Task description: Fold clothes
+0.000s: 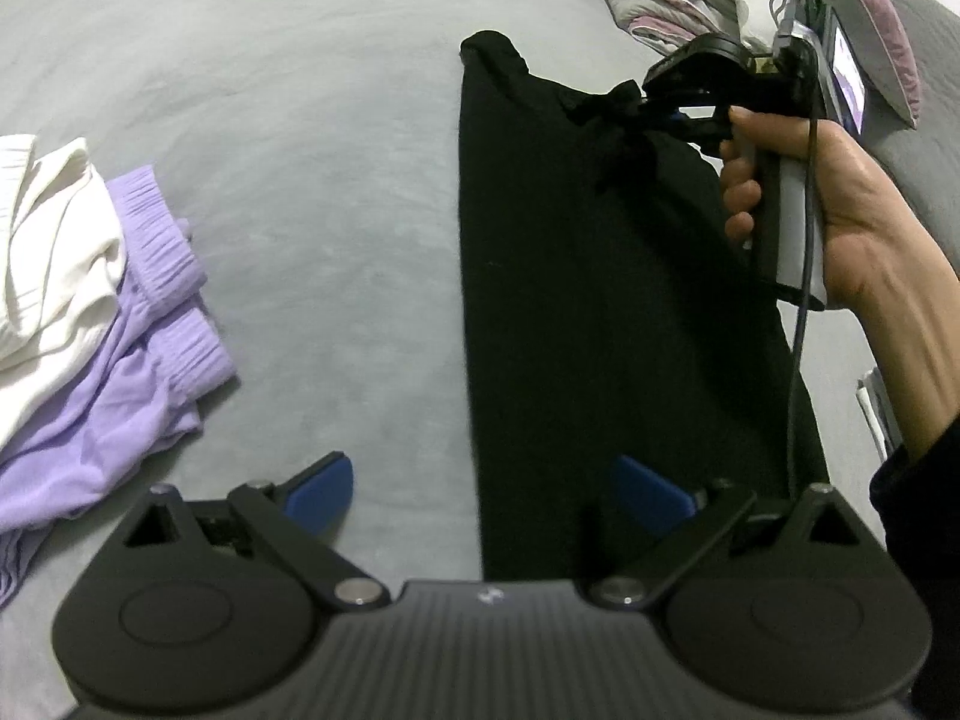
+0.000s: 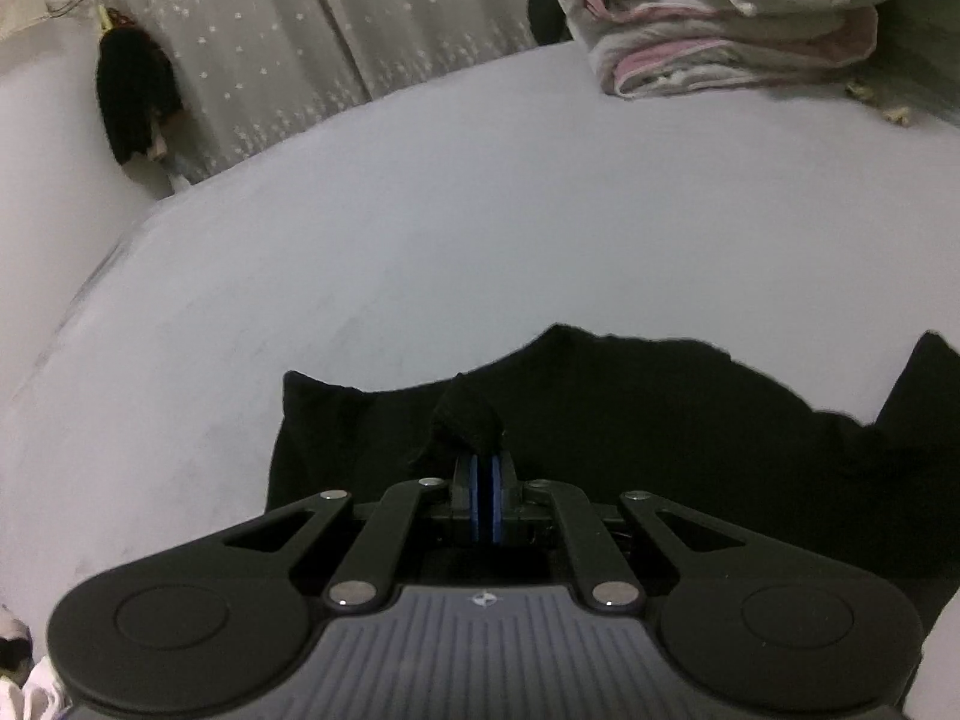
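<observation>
A black garment (image 1: pixel 600 312) lies flat on a grey bed (image 1: pixel 336 192), filling the centre right of the left wrist view. The right gripper (image 2: pixel 485 480), its blue pads pressed together, pinches a bunched fold of the cloth. The left gripper (image 1: pixel 483 489) hangs with jaws spread at the cloth's near edge, gripping nothing. Only the left view shows the hand (image 1: pixel 840 204) and, at left, purple shorts (image 1: pixel 138 324) under a white garment (image 1: pixel 48 228). Folded bedding (image 2: pixel 738 18) sits upper right, cut off. The black cloth's shape is hard to read.
</observation>
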Available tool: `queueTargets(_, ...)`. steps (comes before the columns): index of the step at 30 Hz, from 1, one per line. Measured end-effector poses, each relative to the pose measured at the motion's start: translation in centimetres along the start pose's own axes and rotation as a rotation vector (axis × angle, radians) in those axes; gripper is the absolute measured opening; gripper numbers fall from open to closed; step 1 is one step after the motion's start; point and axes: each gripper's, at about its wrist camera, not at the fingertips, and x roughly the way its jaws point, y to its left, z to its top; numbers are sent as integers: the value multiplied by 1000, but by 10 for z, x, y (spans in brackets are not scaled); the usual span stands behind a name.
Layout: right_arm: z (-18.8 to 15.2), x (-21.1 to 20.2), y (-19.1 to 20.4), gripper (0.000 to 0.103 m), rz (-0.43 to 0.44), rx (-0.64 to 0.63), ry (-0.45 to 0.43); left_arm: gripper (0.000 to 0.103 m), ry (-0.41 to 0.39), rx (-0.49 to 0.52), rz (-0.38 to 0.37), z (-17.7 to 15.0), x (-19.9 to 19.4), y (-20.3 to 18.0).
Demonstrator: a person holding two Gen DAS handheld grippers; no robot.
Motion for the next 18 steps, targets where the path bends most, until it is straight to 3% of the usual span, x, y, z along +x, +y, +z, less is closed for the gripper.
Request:
queueTargets(5, 7, -17, 10, 8, 49, -9, -12, 99, 1, -2, 0, 0, 0, 0)
queueTargets(10, 18, -37, 22, 8, -32, -25, -22, 99, 0, 8, 9, 0, 0, -2)
queueTargets(15, 15, -9, 14, 8, -135, -101, 0, 99, -3, 12, 9, 0, 1, 0)
queueTargets(17, 13, -1, -1, 13, -133, -88, -15, 99, -2, 9, 8, 0, 1, 1)
queueTargets(18, 12, -2, -8, 25, -119, -71, -26, 99, -2, 7, 7, 0, 1, 1)
